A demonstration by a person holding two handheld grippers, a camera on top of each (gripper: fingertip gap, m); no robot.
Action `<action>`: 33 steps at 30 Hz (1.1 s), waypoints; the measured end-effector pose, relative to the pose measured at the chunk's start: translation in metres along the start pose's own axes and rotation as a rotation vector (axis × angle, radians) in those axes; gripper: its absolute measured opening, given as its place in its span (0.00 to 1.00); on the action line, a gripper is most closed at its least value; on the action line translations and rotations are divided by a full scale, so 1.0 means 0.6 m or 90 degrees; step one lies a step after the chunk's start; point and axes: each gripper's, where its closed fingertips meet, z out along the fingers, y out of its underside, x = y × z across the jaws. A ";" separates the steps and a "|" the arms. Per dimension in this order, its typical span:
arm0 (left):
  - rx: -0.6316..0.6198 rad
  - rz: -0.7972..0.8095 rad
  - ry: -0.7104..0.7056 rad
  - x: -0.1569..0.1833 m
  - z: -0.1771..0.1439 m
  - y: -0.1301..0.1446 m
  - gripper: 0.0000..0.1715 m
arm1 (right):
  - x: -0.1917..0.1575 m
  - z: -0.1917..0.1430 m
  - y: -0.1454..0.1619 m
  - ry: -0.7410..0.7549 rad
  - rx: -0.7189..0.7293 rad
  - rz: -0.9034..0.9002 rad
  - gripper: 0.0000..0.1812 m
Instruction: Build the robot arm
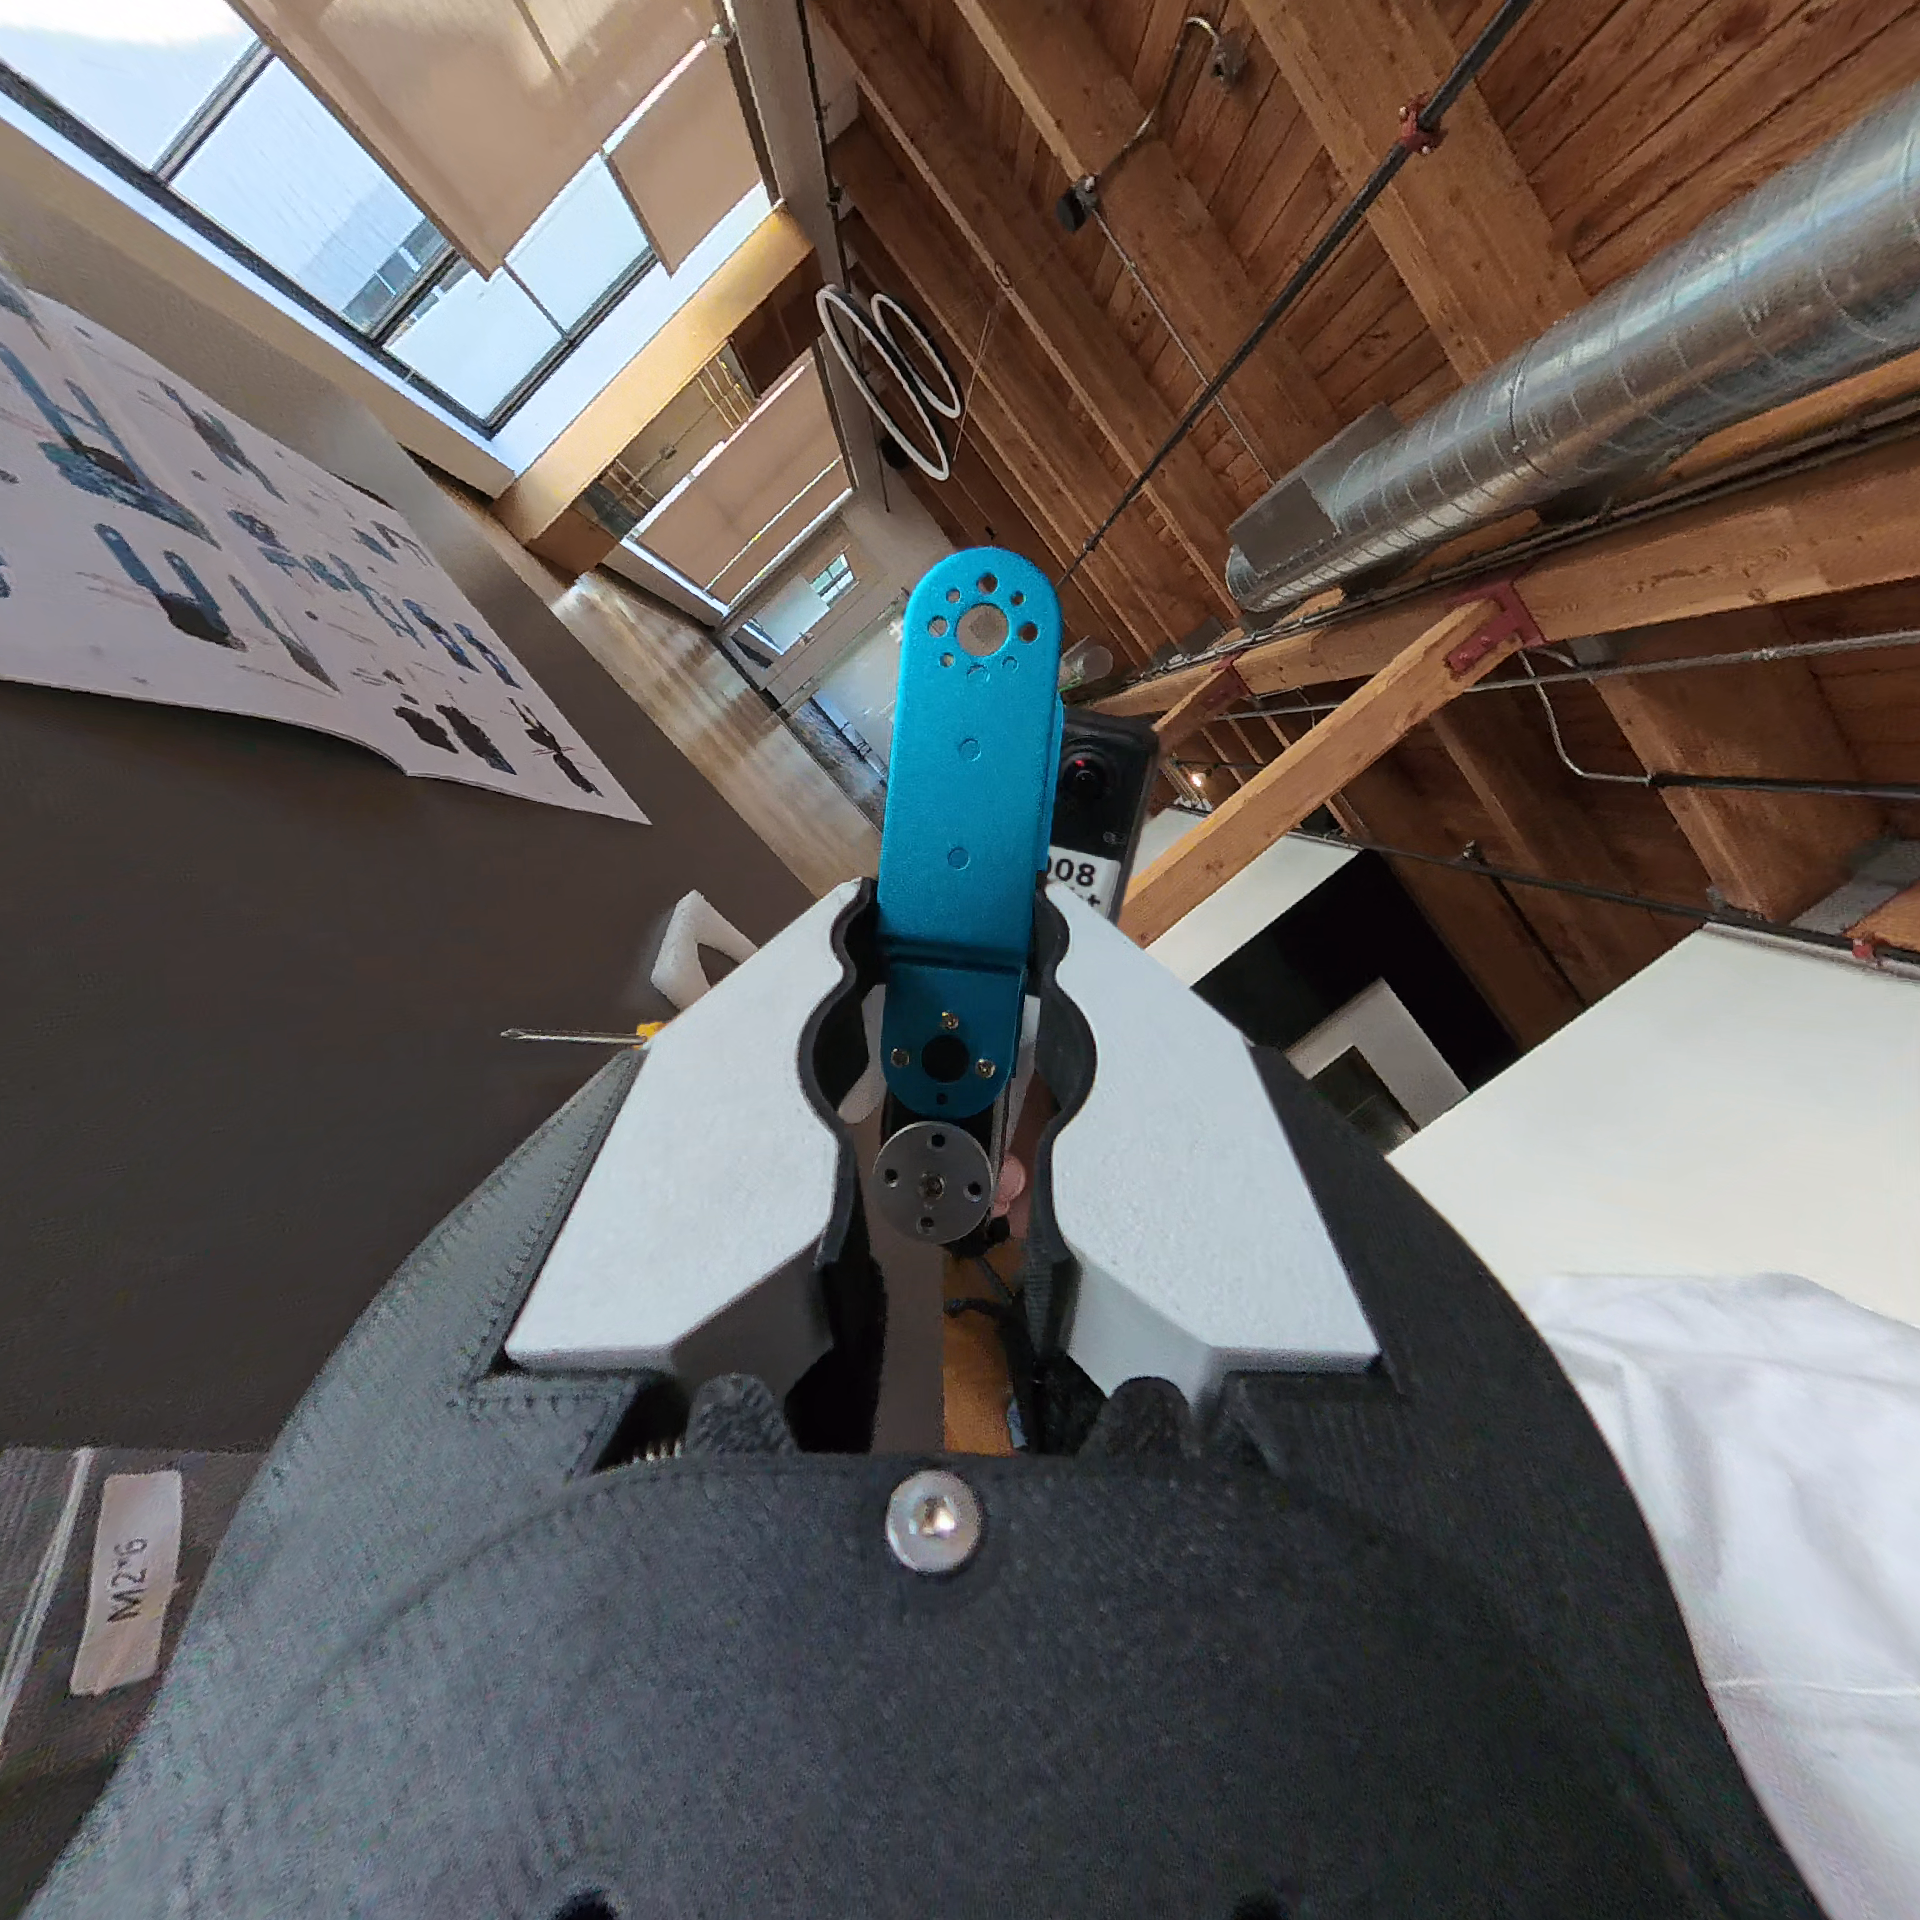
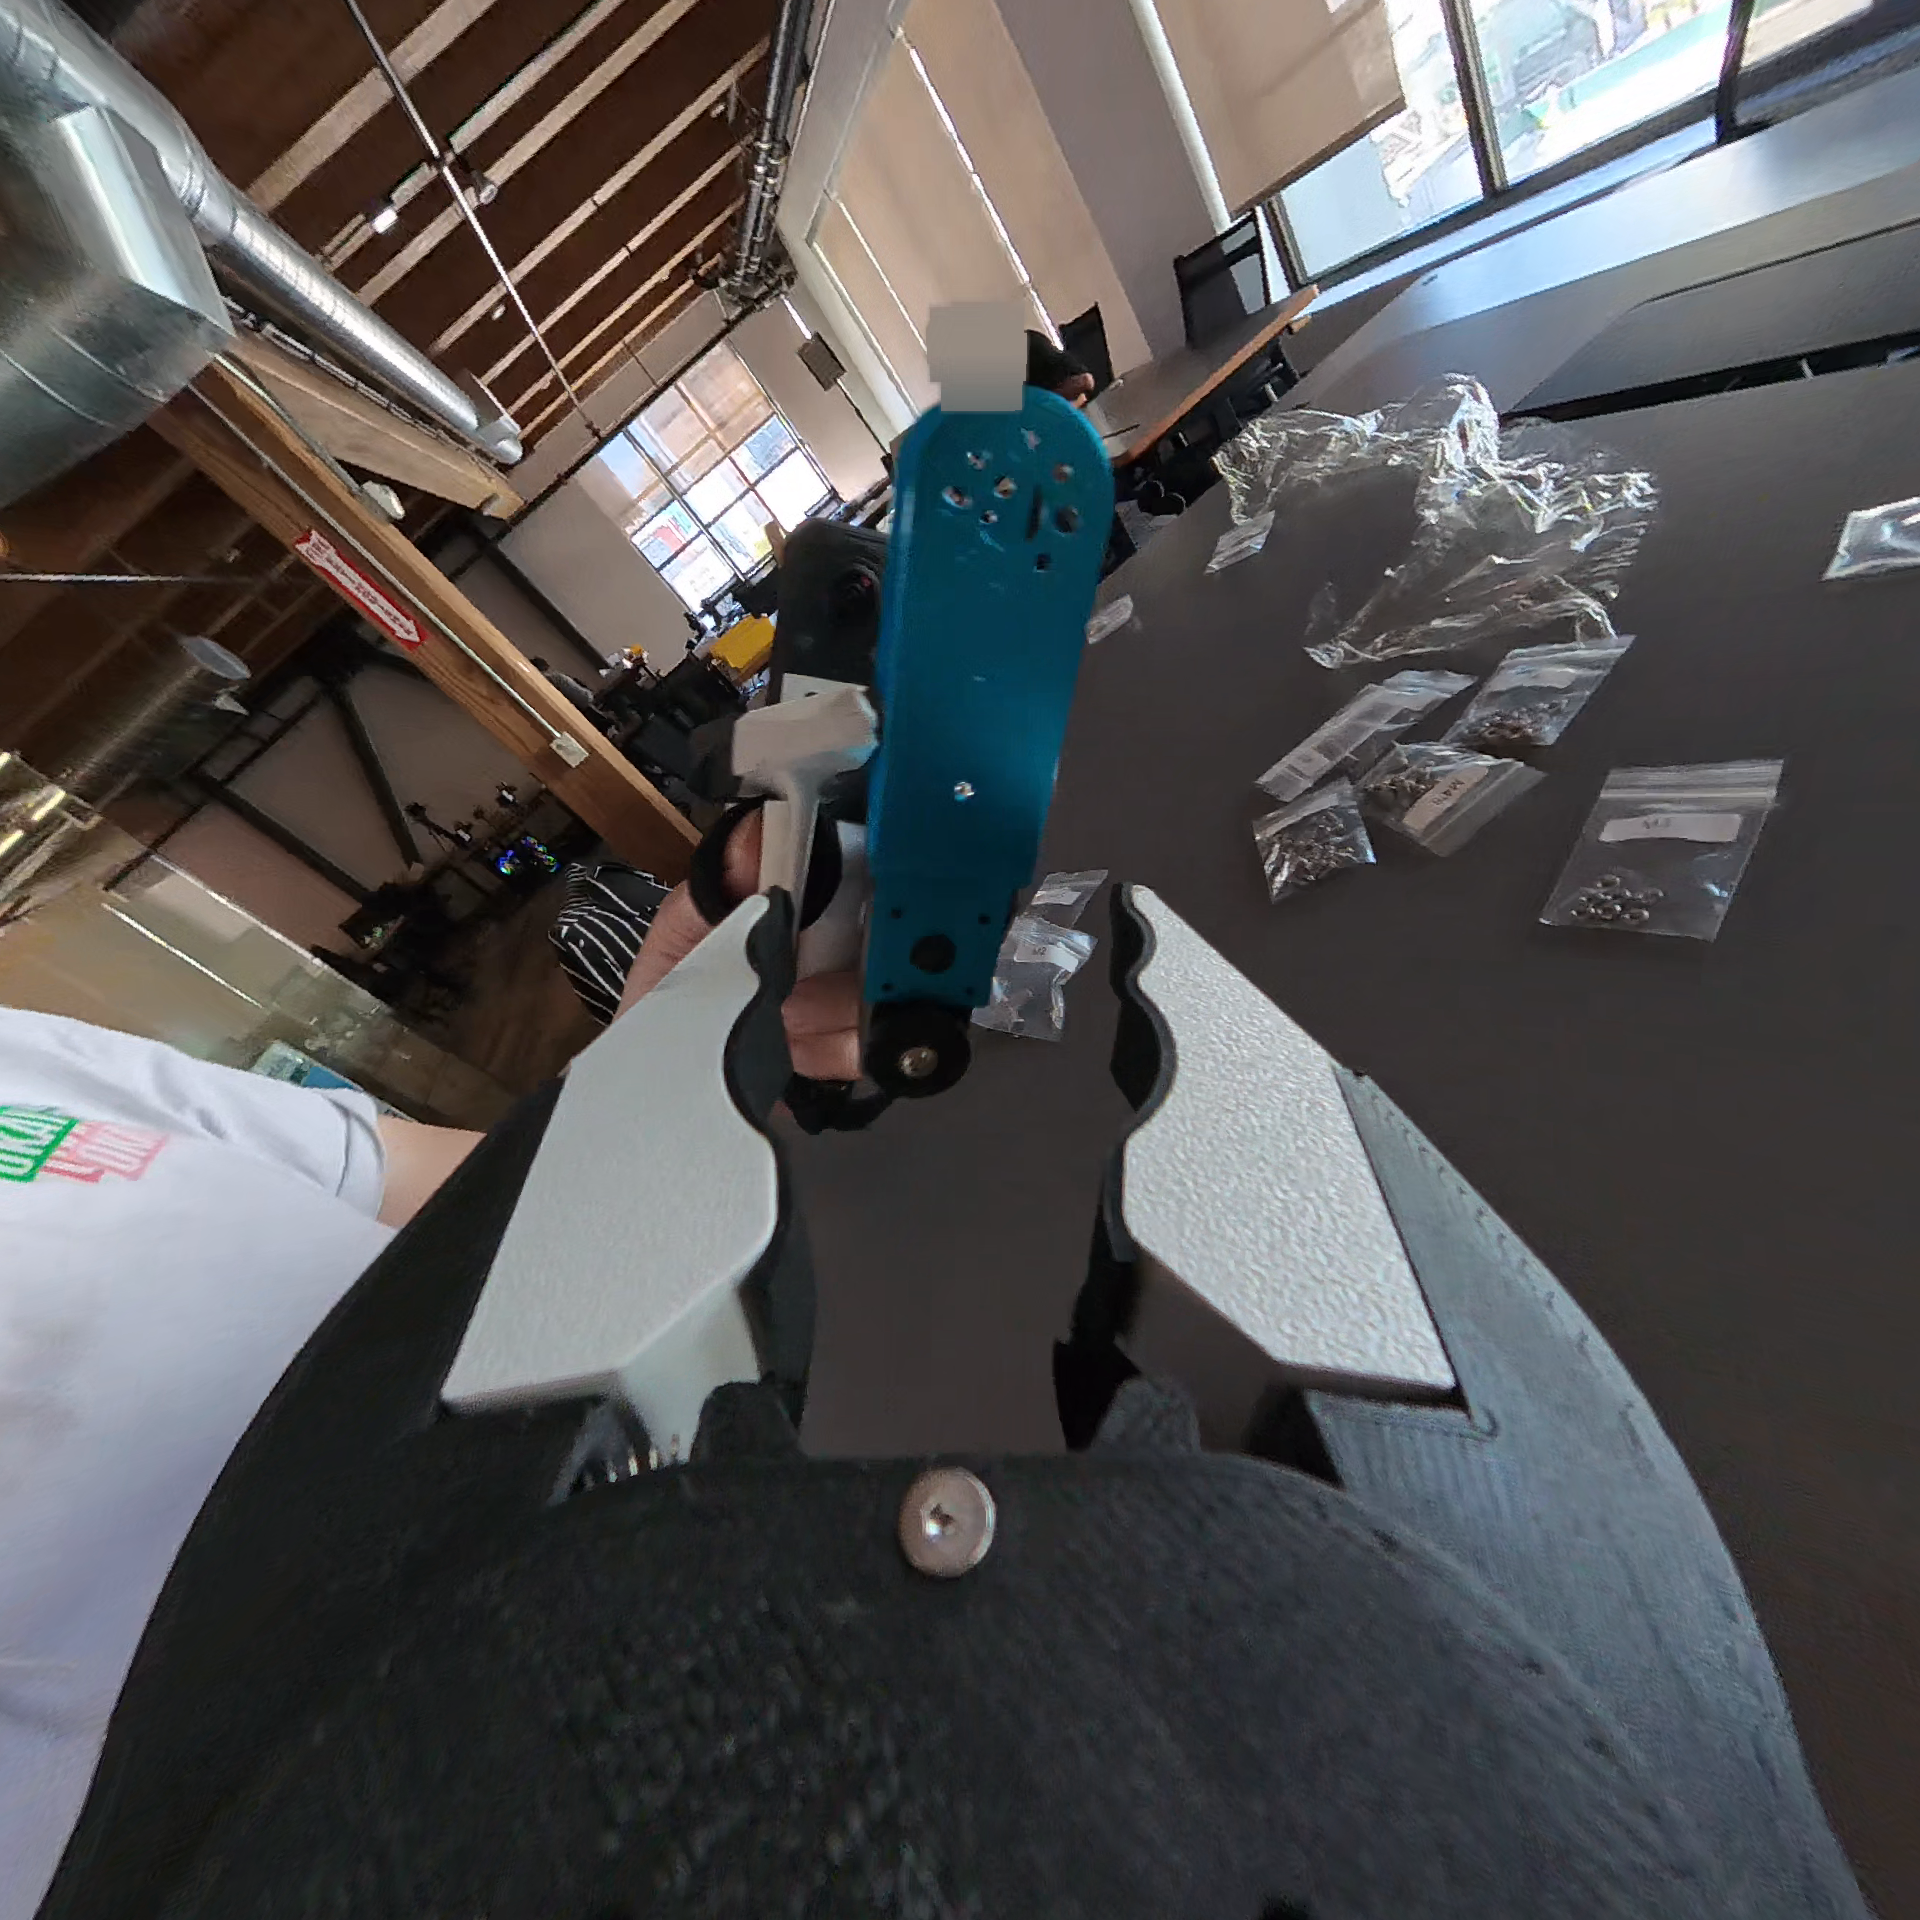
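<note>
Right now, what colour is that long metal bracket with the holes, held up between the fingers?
Bright blue: the long perforated metal bracket shows best in the left wrist view.

1. Wooden plank ceiling [image 1: 1195,239] with heavy beams fills the upper right of the left wrist view.
2. Silver duct [image 1: 1621,374] runs beneath it.
3. Bright windows [image 1: 343,208] glow upper left, shades half-drawn.
4. Dark tabletop [image 2: 1558,1091] spreads across the right of the right wrist view.
5. Black chairs [image 2: 1221,275] stand near the far windows.
</note>
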 end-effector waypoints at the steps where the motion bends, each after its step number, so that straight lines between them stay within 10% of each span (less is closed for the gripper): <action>1: -0.001 0.005 0.002 0.001 0.004 0.002 0.16 | 0.004 0.003 0.004 0.001 -0.006 0.005 0.29; 2: 0.001 0.013 0.008 0.002 0.009 0.003 0.16 | -0.005 0.004 0.012 -0.032 -0.022 0.000 0.14; 9: -0.024 0.003 0.037 -0.029 0.010 0.025 0.21 | 0.034 -0.024 0.015 0.029 -0.128 -0.037 0.13; 21: 0.016 0.078 -0.189 -0.075 -0.081 0.058 0.26 | 0.137 -0.093 0.104 0.216 -0.579 -0.371 0.14; 33: -0.046 0.101 -0.283 -0.102 -0.042 0.096 0.25 | 0.167 -0.088 0.143 0.216 -0.650 -0.360 0.14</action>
